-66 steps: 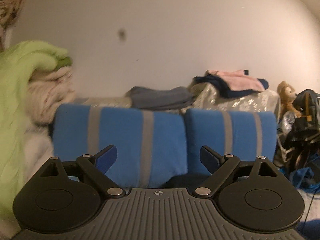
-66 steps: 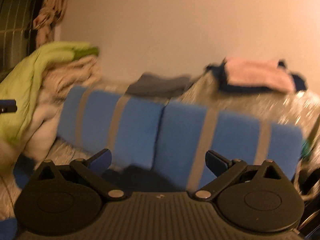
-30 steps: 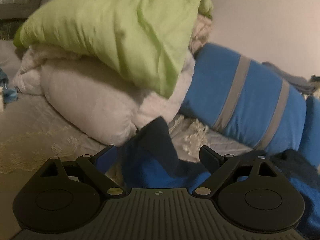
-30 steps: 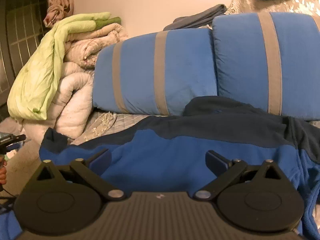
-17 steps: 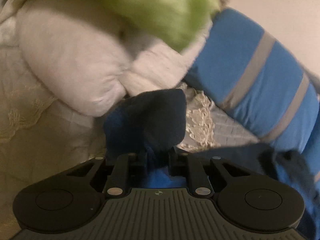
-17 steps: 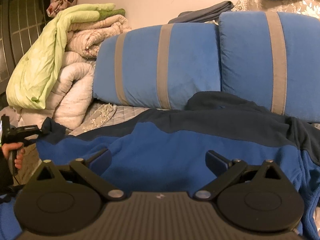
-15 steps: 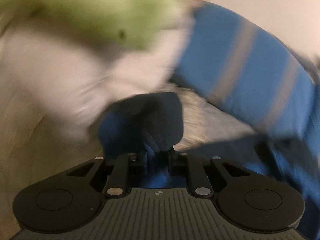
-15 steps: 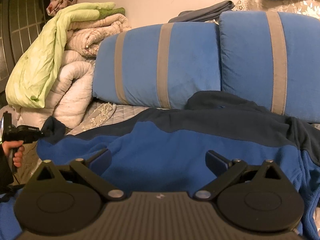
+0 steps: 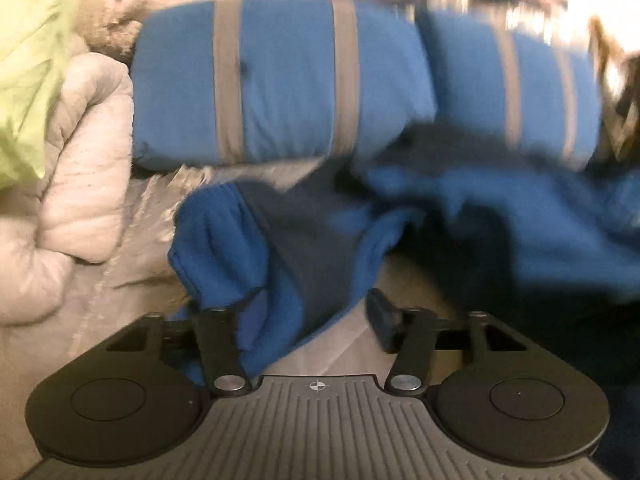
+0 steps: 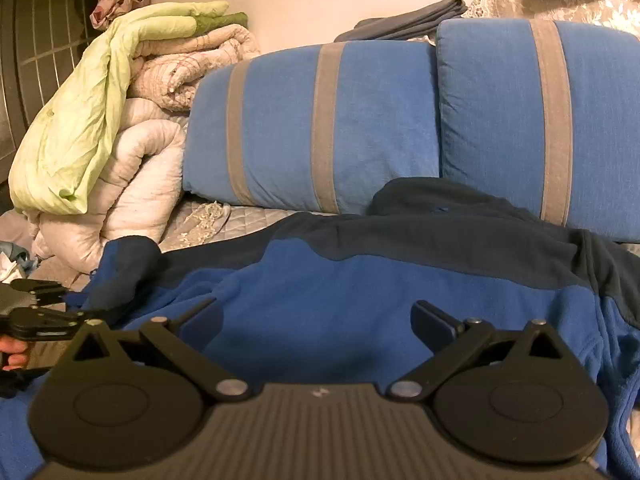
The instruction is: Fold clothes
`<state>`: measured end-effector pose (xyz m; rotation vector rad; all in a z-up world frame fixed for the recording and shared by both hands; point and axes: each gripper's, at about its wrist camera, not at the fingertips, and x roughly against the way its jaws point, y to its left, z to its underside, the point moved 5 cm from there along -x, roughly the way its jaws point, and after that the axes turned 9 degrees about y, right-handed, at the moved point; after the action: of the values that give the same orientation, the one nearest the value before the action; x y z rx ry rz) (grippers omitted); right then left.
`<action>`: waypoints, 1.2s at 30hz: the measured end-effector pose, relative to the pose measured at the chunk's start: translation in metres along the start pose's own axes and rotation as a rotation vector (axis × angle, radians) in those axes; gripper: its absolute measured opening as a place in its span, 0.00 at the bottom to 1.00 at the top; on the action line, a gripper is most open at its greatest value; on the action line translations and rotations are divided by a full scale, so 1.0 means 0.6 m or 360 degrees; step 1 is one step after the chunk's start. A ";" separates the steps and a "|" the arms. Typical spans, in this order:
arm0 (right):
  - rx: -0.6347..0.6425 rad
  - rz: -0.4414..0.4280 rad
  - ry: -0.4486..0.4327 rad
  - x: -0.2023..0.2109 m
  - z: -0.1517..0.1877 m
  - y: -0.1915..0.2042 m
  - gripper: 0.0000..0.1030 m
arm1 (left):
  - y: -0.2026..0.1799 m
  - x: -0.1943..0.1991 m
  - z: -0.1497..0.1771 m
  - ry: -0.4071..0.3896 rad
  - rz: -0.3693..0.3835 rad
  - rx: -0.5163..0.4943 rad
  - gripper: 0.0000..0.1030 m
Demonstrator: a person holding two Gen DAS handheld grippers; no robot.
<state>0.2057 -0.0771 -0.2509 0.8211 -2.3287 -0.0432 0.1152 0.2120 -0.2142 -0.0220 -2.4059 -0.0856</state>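
Note:
A blue fleece jacket [image 10: 360, 300] with a navy yoke lies spread on the bed in front of the pillows. My right gripper [image 10: 316, 308] hovers open just above the jacket's body, with nothing between its fingers. In the left wrist view, the jacket's sleeve [image 9: 248, 240] with its navy cuff lies between the jaws of my left gripper [image 9: 316, 304]. The jaws stand apart. The cloth drapes over the left finger and hides its tip, while the right fingertip [image 9: 380, 312] is bare. From the right wrist view the left gripper [image 10: 40, 316] sits at the far left, beside the sleeve cuff [image 10: 128, 264].
Two blue pillows with grey stripes [image 10: 320, 128] [image 10: 540, 120] lean behind the jacket. A pile of white quilts [image 10: 132, 184] with a green cover [image 10: 80, 120] fills the left. Folded grey clothes [image 10: 404, 22] lie on top behind. A hand [image 10: 12, 354] holds the left gripper's handle.
The left gripper was shut on the sleeve cuff; its jaws have now opened and it has swung right toward the pillows. The right gripper has stayed put and open.

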 end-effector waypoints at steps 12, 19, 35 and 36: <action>0.0017 0.0001 0.0005 -0.001 0.001 0.004 1.00 | 0.207 -0.025 -0.011 -0.0058 0.0284 0.0969 0.71; 0.0019 0.0036 0.0035 -0.013 0.003 0.003 1.00 | 0.190 -0.059 -0.033 -0.0020 0.0393 0.0961 0.24; -0.0012 0.0082 0.0042 -0.013 0.004 -0.007 1.00 | 0.141 0.013 -0.148 -0.0261 0.0105 0.0662 0.08; -0.0013 0.0083 0.0039 -0.012 0.003 -0.007 1.00 | 0.142 0.019 -0.155 -0.0278 0.0070 0.0655 0.08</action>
<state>0.2110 -0.0767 -0.2576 0.7526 -2.3245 -0.0201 0.1723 0.2906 -0.1328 0.1124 -2.5499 0.4483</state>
